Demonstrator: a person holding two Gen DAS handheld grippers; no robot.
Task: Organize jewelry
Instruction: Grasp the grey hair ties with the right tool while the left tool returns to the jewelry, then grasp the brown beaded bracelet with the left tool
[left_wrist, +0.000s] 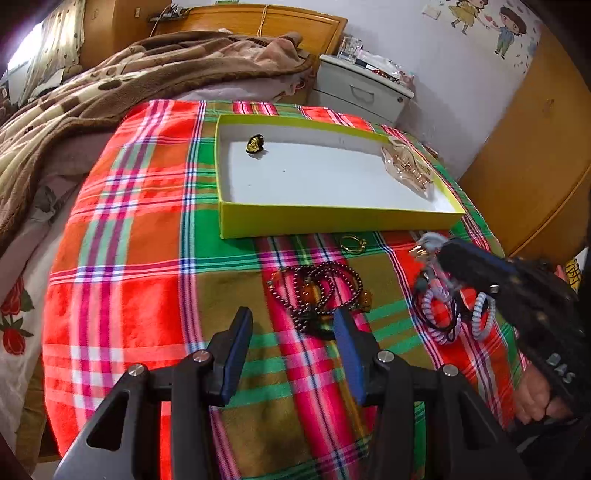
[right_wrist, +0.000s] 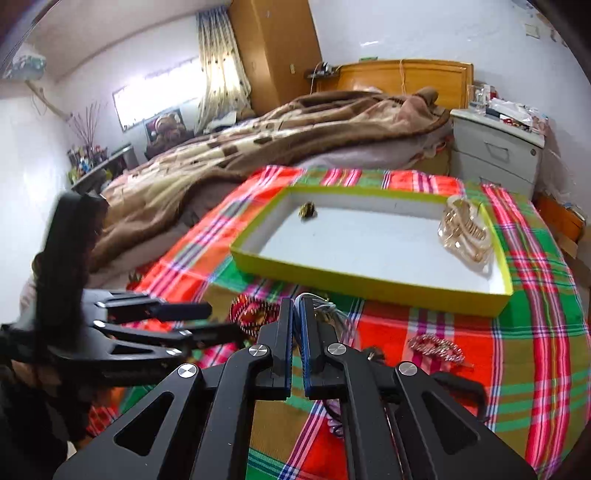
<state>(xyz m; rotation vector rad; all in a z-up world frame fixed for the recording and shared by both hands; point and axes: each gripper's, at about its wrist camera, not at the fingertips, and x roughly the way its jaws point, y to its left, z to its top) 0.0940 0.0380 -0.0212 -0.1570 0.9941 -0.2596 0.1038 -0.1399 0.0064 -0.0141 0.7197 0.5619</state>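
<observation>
Our right gripper has its jaws pinched on a bundle of hair ties, hanging above the tablecloth near the tray's front edge. Loose loops may, seemingly, snag that rim and slip. Our left gripper waits wide open.

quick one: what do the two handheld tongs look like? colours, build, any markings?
Both match: matte black frames with triangular cut-outs, round silver pivot bolts, and flat fingers faced with blue pads. On the left tongs the blue pads are clear. The right tongs have a black pistol-style body with pale lettering, seemingly "DAS", on the side. A bare hand holds that grip; no sleeve or cables visible.
</observation>
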